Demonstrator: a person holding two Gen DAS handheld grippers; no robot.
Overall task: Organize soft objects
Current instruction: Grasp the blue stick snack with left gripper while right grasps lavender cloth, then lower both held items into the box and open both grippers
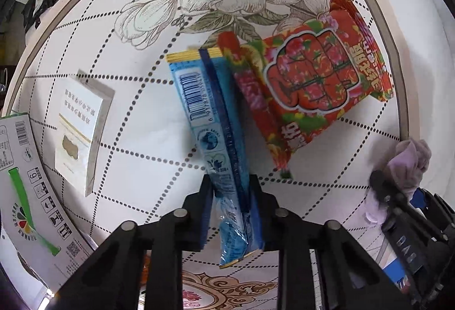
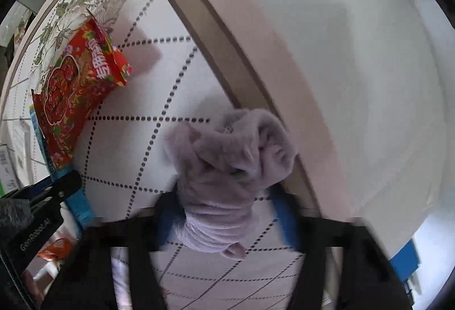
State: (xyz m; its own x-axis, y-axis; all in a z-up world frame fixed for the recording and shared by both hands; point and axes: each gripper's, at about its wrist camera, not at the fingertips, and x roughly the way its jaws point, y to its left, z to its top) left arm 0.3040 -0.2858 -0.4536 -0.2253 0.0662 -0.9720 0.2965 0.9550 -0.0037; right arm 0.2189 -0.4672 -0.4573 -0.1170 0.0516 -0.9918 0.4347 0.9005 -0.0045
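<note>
Here my left tongs (image 1: 231, 196) pinch the blue packet (image 1: 216, 122) edgewise between their pads; my right tongs (image 2: 224, 213) clamp the lilac plush cloth (image 2: 230, 156) above the worktop (image 2: 136, 156).

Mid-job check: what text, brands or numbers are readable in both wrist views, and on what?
"GenRobot.AI": on the left gripper body, right wrist view.
"6": boxed symbol on the white carton.
Barcode digits on the blue packet: too distorted to read.
Chinese print on the red floral packet and white card: upside down, unreadable.
Lilac cloth: no text.
</note>
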